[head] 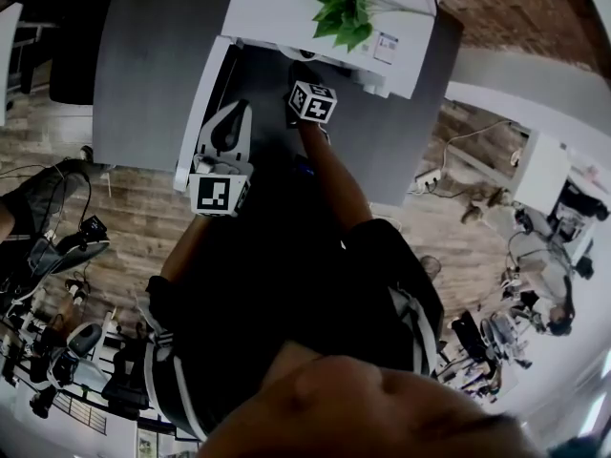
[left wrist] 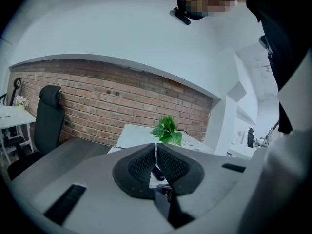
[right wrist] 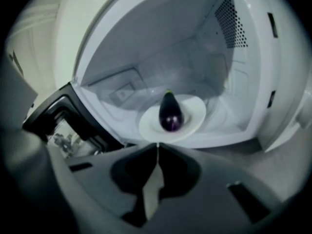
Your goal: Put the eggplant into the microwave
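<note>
In the right gripper view a dark purple eggplant [right wrist: 170,113] lies on a white plate [right wrist: 196,112] inside the open white microwave [right wrist: 146,48]. My right gripper [right wrist: 157,144] is just outside the opening, shut with nothing between its fingers. From the head view the right gripper [head: 304,70] points into the microwave [head: 286,8], and the eggplant is hidden there. My left gripper [head: 229,117] is beside the open door [head: 202,113], its jaws pressed together and holding nothing. In its own view the left gripper [left wrist: 156,145] points over the microwave top.
A green potted plant [head: 342,6] stands on the microwave, which sits on a grey table [head: 153,74]. The open door [right wrist: 63,116] juts out to the left of the cavity. A black office chair [left wrist: 46,116] stands before a brick wall [left wrist: 107,101].
</note>
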